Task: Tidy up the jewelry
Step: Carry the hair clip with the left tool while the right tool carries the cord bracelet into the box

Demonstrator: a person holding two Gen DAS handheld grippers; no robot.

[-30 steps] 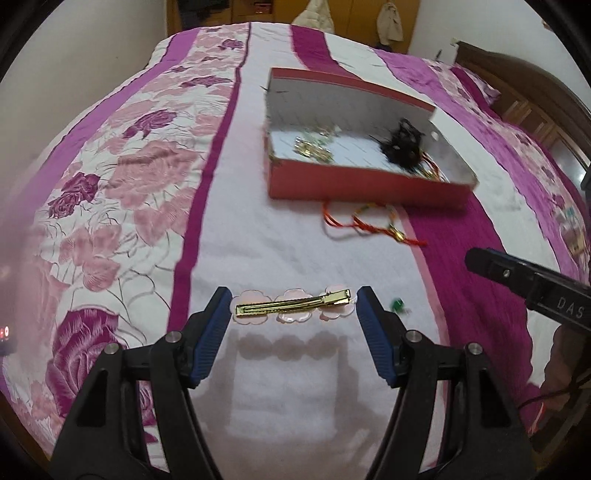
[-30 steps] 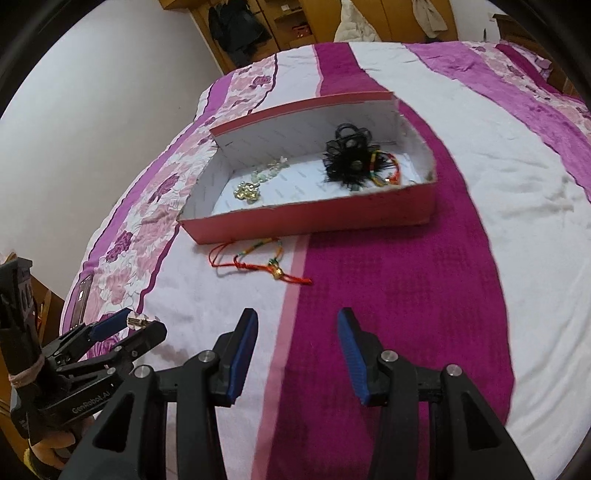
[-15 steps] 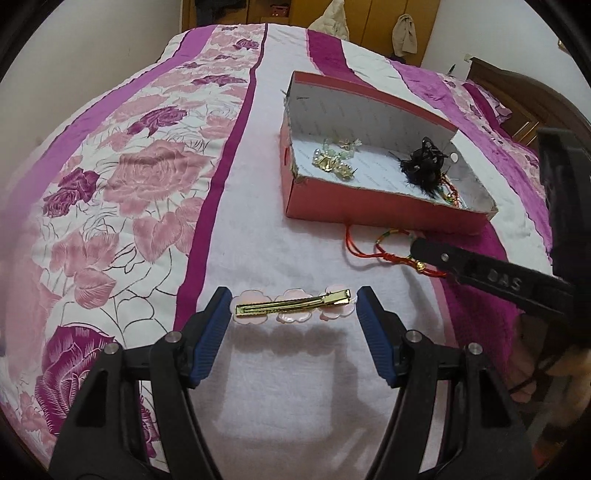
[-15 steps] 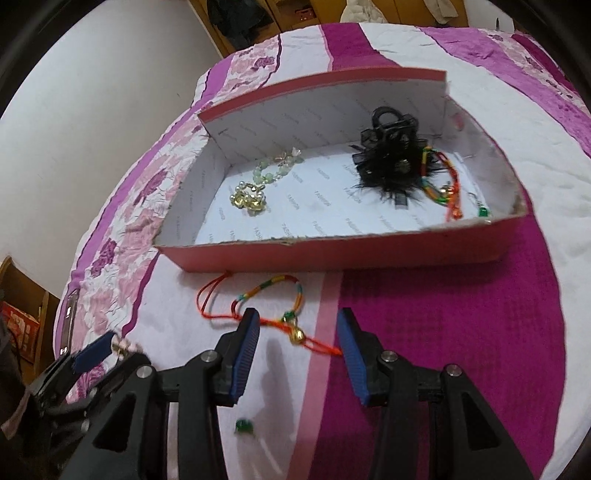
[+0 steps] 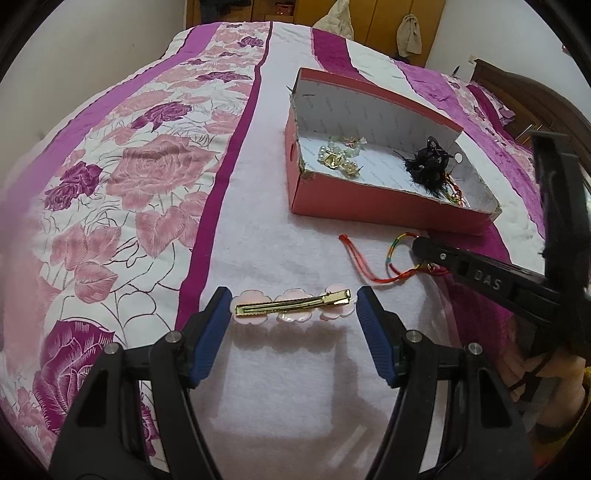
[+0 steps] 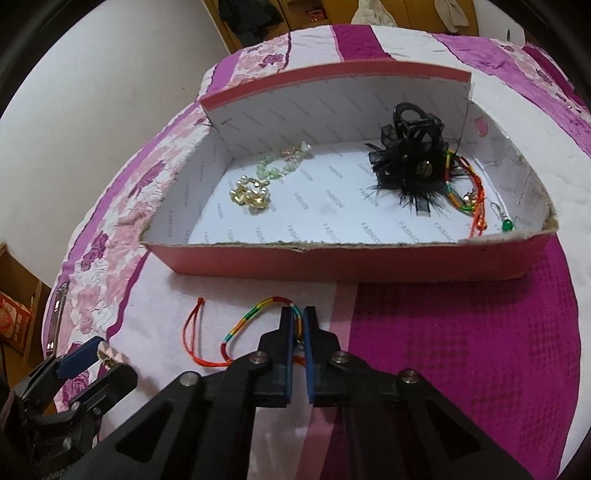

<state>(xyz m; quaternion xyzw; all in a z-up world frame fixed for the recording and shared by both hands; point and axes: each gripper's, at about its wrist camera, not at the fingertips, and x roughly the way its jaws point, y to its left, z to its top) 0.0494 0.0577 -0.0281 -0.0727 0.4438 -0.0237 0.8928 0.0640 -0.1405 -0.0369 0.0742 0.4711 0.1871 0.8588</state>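
Observation:
A gold hair clip [image 5: 291, 306] with pink flower petals hangs crosswise in my left gripper [image 5: 294, 301], a little above the bedspread, and both blue pads press on its ends. My right gripper [image 6: 297, 315] is shut on the rainbow part of a red cord bracelet [image 6: 251, 314], which lies on the bed just in front of the red box [image 6: 332, 264]. In the left wrist view the right gripper [image 5: 419, 245] comes in from the right onto the bracelet [image 5: 391, 254]. In the box lie a black feathered hair claw [image 6: 410, 162], gold pearl pieces [image 6: 251, 194] and a green bead string [image 6: 280, 170].
The box also holds a second rainbow bracelet [image 6: 461, 192] and a green drop earring [image 6: 508, 225] at its right end. The bed has a floral pink and magenta cover [image 5: 147, 173]. A wooden wardrobe [image 5: 369, 22] stands behind, and a dark headboard [image 5: 517, 96] at the right.
My right gripper moved forward and down toward the box, came over the bracelet and shut on its cord. The left gripper kept its hold on the hair clip.

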